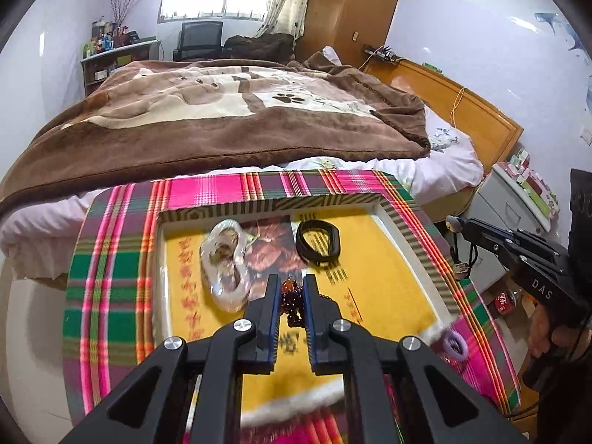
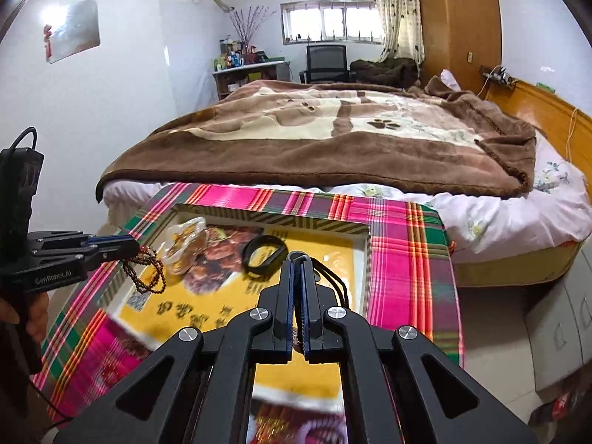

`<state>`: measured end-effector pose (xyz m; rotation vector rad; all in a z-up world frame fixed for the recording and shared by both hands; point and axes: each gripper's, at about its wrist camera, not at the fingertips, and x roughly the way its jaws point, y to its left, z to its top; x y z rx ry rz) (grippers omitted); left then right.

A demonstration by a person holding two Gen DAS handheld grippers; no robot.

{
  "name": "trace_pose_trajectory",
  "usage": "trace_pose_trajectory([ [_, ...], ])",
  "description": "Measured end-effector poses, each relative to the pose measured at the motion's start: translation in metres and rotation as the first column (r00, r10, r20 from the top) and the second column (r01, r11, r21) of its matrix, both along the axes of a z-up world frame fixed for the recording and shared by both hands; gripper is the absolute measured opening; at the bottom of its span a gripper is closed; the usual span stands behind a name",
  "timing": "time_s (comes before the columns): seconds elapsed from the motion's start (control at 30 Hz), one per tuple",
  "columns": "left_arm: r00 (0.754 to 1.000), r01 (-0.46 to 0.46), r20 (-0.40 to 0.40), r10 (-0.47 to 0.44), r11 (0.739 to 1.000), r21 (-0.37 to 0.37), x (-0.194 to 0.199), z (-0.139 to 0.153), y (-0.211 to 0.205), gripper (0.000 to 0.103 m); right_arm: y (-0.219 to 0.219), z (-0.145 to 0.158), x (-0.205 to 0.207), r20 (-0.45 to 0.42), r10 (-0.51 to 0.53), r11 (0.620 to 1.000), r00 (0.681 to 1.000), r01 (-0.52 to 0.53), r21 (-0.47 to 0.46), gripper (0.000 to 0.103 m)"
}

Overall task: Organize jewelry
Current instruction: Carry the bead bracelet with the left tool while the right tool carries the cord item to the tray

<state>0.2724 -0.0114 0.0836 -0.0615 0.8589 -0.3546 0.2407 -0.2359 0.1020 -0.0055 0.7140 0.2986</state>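
Left gripper (image 1: 291, 288) fingers nearly closed, clamping a dark beaded bracelet (image 1: 294, 301) that hangs over the yellow tray (image 1: 384, 292). Right gripper (image 2: 298, 261) fingers pressed together on a black cord (image 2: 335, 281). Right wrist view shows the beads dangling in a loop; left wrist view alone shows a purple hair tie (image 1: 456, 347) at the tray's near right corner. Farther in the tray: clear bangles (image 1: 225, 262), black band (image 1: 317, 238). Plaid-covered counter (image 1: 111, 259), bed (image 1: 222, 118) beyond.

Each view is taken from behind its own jaws, tilted down and close over the tray (image 1: 403, 218) on the plaid-covered worktop (image 1: 111, 259). The tray, bed (image 2: 333, 137) and far window (image 2: 333, 22) are shared.
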Motion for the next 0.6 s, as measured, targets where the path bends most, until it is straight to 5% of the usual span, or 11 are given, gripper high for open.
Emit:
trace_pose_trajectory([
  [0.33,0.995,-0.016,-0.098,0.018,0.999,0.029,0.070,-0.043,-0.021,0.012,-0.008,-0.052,0.082,-0.159,0.006,1.000,0.987,-0.001,0.029,0.003],
  [0.6,0.987,-0.035,-0.153,0.049,0.995,0.095,0.101,-0.068,-0.033,0.012,-0.007,-0.076,0.113,-0.205,-0.012,1.000,0.979,0.013,0.004,0.003],
])
